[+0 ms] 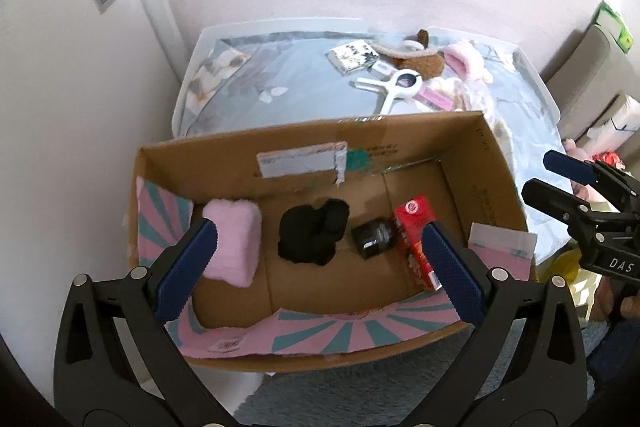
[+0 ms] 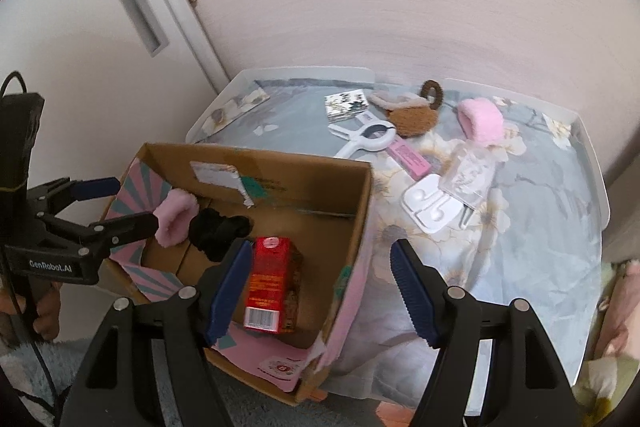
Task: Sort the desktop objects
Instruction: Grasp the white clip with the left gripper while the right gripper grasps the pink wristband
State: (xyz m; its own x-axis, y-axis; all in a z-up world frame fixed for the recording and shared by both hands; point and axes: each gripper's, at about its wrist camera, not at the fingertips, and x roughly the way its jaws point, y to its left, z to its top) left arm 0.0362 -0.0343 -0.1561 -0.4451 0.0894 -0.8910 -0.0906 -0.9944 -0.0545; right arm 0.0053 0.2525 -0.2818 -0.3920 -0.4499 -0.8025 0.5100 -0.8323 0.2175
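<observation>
1. Your left gripper (image 1: 318, 259): fingers spread wide, nothing between them, hovering above the cardboard box (image 1: 496, 163). In the right wrist view it (image 2: 136, 201) shows at the box's left edge, also gaping.
2. Your right gripper (image 2: 320, 287): fingers apart and empty, straddling the right wall of the box (image 2: 360, 219). The left wrist view shows it (image 1: 552, 173) at the far right, jaws parted.
3. Box contents, left to right in the left wrist view: pink fluffy pad (image 1: 234, 241), black fabric bundle (image 1: 314, 235), small dark jar (image 1: 374, 239) on its side, red carton (image 1: 414, 239) lying flat beside the right wall. The jar touches the carton.
4. Box lining: pink-and-teal striped flaps (image 1: 344, 333) folded inward along the near and left sides.
5. Table (image 2: 540, 227) behind and right of the box, under a floral cloth. Items on it:
   - white clip (image 2: 366, 143)
   - patterned card packet (image 2: 346, 105)
   - brown woven pouch (image 2: 414, 119) with a ring
   - pink fluffy band (image 2: 480, 123)
   - pink eraser-like block (image 2: 408, 157)
   - clear bottle (image 2: 470, 177) lying on a white plastic tray (image 2: 428, 207)
6. All table items lie outside the box, well apart from both your grippers.
</observation>
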